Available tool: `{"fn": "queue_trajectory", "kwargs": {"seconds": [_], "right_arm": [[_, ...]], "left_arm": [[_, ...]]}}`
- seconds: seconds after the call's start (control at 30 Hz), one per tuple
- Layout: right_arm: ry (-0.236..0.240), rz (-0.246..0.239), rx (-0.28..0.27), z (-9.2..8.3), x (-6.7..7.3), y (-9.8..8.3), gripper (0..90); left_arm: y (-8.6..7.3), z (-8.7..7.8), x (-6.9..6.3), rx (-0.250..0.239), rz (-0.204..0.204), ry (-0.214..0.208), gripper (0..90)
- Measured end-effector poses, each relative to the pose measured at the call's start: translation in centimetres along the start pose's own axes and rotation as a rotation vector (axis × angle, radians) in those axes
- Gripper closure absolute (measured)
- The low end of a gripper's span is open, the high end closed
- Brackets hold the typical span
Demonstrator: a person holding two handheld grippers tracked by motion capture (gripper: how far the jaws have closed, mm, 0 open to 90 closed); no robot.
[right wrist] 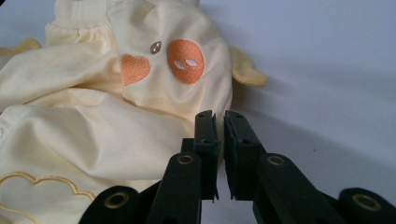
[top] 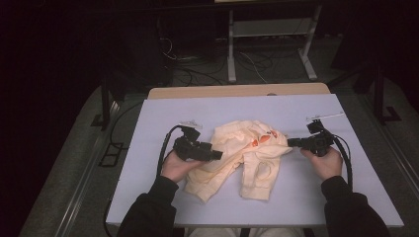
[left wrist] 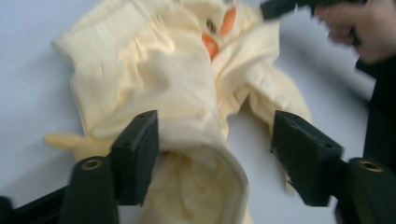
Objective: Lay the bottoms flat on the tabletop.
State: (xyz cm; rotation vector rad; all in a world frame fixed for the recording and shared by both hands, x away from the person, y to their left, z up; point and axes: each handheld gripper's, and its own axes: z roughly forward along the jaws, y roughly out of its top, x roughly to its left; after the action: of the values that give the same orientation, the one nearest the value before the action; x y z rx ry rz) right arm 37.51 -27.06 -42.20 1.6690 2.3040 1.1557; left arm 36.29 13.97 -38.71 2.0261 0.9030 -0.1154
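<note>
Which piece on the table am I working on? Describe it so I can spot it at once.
On the pale table top, look midway between the left gripper and the right gripper. There lies a crumpled pale yellow garment, small, with ribbed cuffs. Orange embroidered patches near its top mark it out.

Soft matt yellow knit garment (top: 244, 150) with ribbed cuffs, orange embroidered patches, smooth matt white table (top: 163, 118)

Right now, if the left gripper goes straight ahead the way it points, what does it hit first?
The yellow garment. The left gripper has its jaws open with a fold of the cloth already lying between them, so going on would likely push straight into the bunched fabric.
</note>
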Motion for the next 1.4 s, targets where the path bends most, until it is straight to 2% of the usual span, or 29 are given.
{"fn": "queue_trajectory", "kwargs": {"seconds": [0.1, 0.17, 0.33, 0.4, 0.5, 0.57, 0.63, 0.7, 0.77, 0.87, 0.93, 1.0, 1.13, 1.2, 1.27, 1.33, 1.4], "right_arm": [[-0.012, -0.013, -0.01, -0.1, 0.0, 0.0, 78.3], [-0.014, -0.015, -0.019, -0.3, 0.1, 0.0, 75.9], [-0.022, -0.042, -0.042, -0.6, 0.2, 0.1, 65.4], [-0.013, -0.047, -0.056, -0.6, 0.1, 0.2, 59.0], [0.012, -0.052, -0.08, -0.6, 0.1, 0.7, 49.0], [0.032, -0.066, -0.098, -0.5, 0.0, 1.1, 44.4], [0.019, -0.086, -0.097, -0.2, 0.0, 1.8, 41.0], [0.04, -0.081, -0.105, 0.2, -0.1, 2.6, 39.5], [0.06, -0.061, -0.113, 0.6, -0.3, 3.4, 38.4], [0.106, -0.033, -0.109, 1.5, -0.6, 4.6, 38.4], [0.12, -0.02, -0.091, 2.3, -0.8, 5.2, 38.4], [0.131, -0.014, -0.075, 3.0, -1.0, 5.6, 38.8], [0.168, -0.014, -0.055, 4.2, -1.0, 6.0, 40.5], [0.171, -0.016, -0.031, 4.8, -0.8, 6.0, 42.0], [0.184, -0.021, -0.011, 5.4, -0.6, 6.0, 43.7], [0.185, -0.036, 0.013, 6.1, -0.2, 5.9, 49.5], [0.173, -0.056, 0.029, 6.6, 0.2, 5.8, 64.2]], "left_arm": [[0.5, 0.0, 0.9, -0.052, -0.037, -0.009, 23.2], [0.9, 0.2, 1.3, -0.059, -0.047, 0.005, 20.2], [1.5, 0.8, 2.9, -0.046, -0.069, 0.036, 19.2], [1.7, 1.0, 3.4, -0.042, -0.074, 0.062, 19.2], [1.8, 1.7, 4.6, -0.021, -0.1, 0.074, 19.4], [1.9, 2.1, 5.4, -0.009, -0.121, 0.071, 20.4], [2.0, 2.6, 6.0, 0.0, -0.133, 0.071, 20.6], [2.2, 3.2, 6.6, 0.01, -0.153, 0.055, 21.9], [2.3, 3.8, 7.0, 0.024, -0.161, 0.059, 22.9], [2.3, 4.4, 7.3, 0.053, -0.169, 0.068, 25.5], [2.1, 4.8, 7.5, 0.069, -0.169, 0.067, 28.8], [1.9, 5.1, 7.4, 0.088, -0.154, 0.076, 32.8], [1.8, 5.7, 7.1, 0.131, -0.123, 0.068, 43.8], [1.7, 6.2, 7.0, 0.153, -0.114, 0.086, 48.7], [1.8, 6.3, 6.8, 0.15, -0.095, 0.102, 53.9], [1.8, 6.4, 6.8, 0.148, -0.09, 0.128, 61.9], [1.8, 6.3, 7.0, 0.146, -0.106, 0.136, 68.2]]}}
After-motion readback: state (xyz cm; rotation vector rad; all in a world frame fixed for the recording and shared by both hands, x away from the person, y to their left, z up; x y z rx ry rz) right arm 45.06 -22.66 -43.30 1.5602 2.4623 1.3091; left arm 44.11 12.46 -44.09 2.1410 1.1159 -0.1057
